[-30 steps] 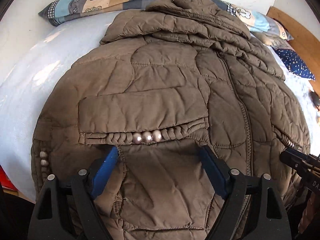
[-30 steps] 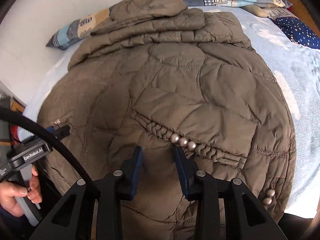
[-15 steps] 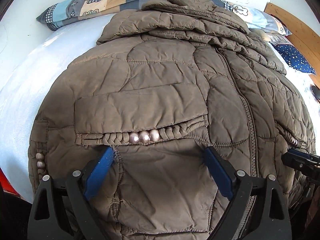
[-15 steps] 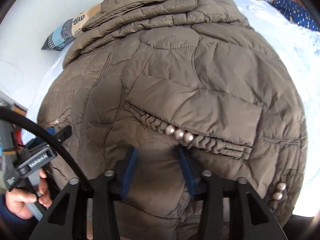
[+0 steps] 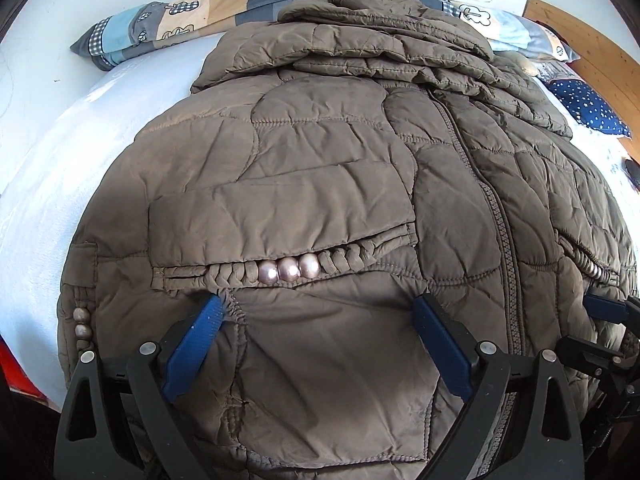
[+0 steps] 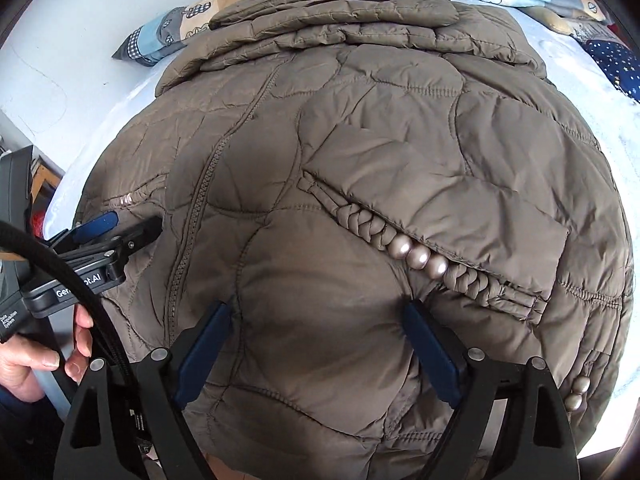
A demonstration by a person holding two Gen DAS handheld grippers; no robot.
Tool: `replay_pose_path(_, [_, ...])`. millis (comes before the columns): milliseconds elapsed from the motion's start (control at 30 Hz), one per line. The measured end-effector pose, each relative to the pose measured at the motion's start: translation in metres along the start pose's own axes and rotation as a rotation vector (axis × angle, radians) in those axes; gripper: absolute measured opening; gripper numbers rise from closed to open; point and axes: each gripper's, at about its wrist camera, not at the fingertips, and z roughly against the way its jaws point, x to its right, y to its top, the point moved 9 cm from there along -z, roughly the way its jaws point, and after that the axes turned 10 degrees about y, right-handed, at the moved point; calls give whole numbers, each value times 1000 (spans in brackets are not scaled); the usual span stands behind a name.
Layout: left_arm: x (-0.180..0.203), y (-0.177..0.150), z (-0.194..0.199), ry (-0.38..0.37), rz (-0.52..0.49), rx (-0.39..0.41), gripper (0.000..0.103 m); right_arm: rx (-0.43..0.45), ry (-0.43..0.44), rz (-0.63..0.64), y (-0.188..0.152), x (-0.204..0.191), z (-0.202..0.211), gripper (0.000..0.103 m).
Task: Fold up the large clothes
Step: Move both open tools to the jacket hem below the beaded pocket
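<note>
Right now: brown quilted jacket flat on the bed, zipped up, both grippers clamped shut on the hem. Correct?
Not quite. The jacket lies on the bed zipped, but the grippers aren't clamped. The left gripper and right gripper are both opening, pads spread wide over the hem fabric without pinching it, as each wrist view shows.

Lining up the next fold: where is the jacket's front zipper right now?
In the left wrist view the zipper runs down the brown quilted jacket right of the pearl-trimmed pocket; in the right wrist view it runs left of centre.
</note>
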Motion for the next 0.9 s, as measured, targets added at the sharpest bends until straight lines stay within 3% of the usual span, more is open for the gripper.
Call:
replay_pose_path(300, [2,-3,2,25,9,47,97,26,15,-14,-19,6,20,91])
replay_pose_path(367, [2,-2,2,25,10,46,97,26,17,10,-18,1,25,83])
replay_pose_path(433, [0,-2,4,12,20,47,97,103,-11,58,-15,-2,46,76])
replay_pose_path(567, [-1,-1,9,4,22,62,97,181,-31,58,-15,1,68,76])
replay_pose_path(900, [-8,-2,16,26,-43,122,97,158,-104,-1,-17,23,58,74])
